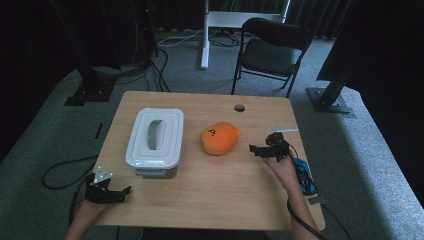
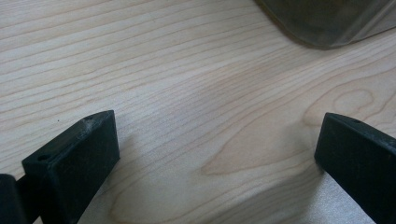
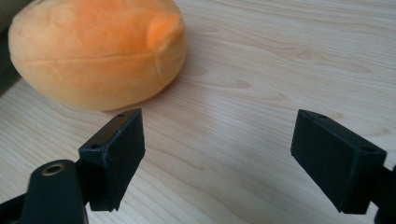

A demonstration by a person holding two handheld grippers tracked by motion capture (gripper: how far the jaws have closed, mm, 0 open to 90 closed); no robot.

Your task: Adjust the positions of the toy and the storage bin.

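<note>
One wooden table (image 1: 210,195) on grey carpet (image 1: 45,135), black chair (image 1: 270,50) behind

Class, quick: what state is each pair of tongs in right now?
Left tongs: open, holding nothing, over bare table.
Right tongs: open, holding nothing, near the orange plush toy.

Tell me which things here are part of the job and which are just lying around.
Part of the job:
- orange plush toy
- white lidded box
- left gripper, open
- right gripper, open

Lying around:
- black chair
- small blue device at the table edge
- floor cables
</note>
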